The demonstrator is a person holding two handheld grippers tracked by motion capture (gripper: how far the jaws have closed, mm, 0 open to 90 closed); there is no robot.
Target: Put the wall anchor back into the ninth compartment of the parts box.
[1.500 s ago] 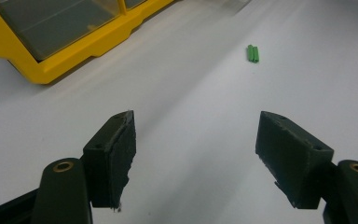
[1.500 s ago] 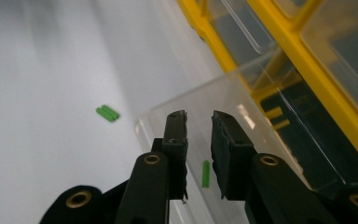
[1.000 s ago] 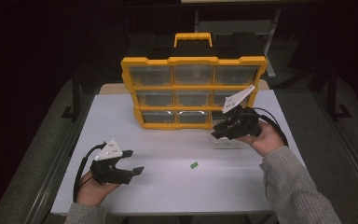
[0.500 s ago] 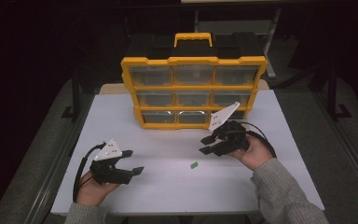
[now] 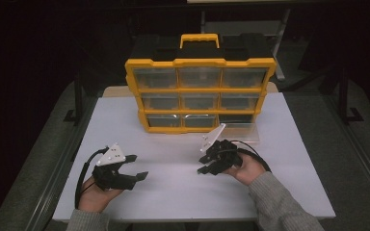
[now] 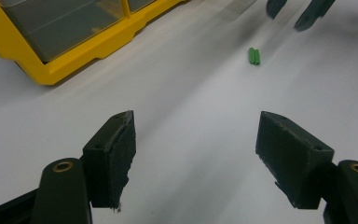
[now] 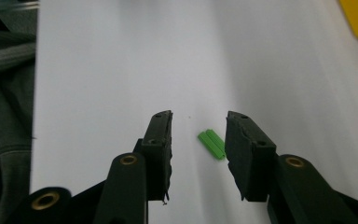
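The right gripper, jaws just widening and gripping nothing, hangs over a small green ribbed piece lying between them on the white table, toward its near edge. The left gripper rests spread and empty near the front-left corner; the yellow drawer organizer stands at the far edge.

organizer: yellow, upright on white table | clear drawer: beside it
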